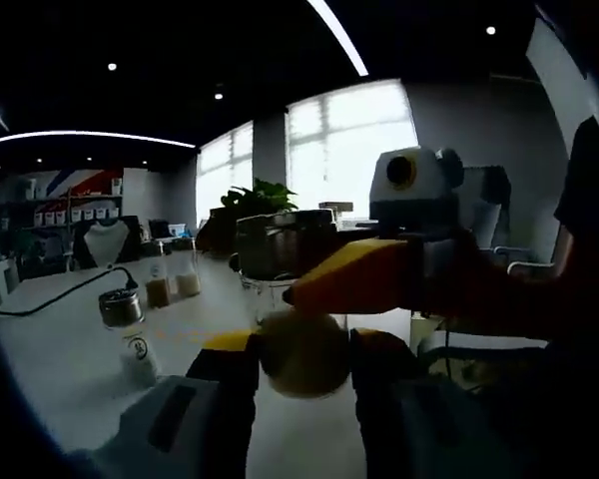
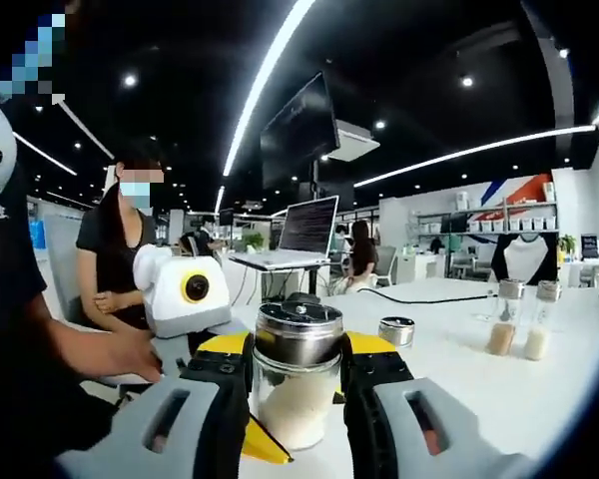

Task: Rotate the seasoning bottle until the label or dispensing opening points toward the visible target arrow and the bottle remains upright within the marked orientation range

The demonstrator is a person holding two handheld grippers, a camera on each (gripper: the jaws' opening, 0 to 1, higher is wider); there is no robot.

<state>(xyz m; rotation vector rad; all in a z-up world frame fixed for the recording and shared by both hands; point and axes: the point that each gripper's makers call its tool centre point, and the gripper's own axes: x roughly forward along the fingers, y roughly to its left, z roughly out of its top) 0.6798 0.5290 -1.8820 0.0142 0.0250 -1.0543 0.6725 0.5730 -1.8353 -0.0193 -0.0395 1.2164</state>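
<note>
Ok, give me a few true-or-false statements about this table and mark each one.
1. The right hand-held gripper has its jaws either side of the clear glass jar with a metal lid. True.
2. That jar holds dark liquid. False: it holds white powder.
3. Two small metal-capped glass shakers stand upright on the white table. True.
4. The grey laptop is closed. False: its screen is raised.
</note>
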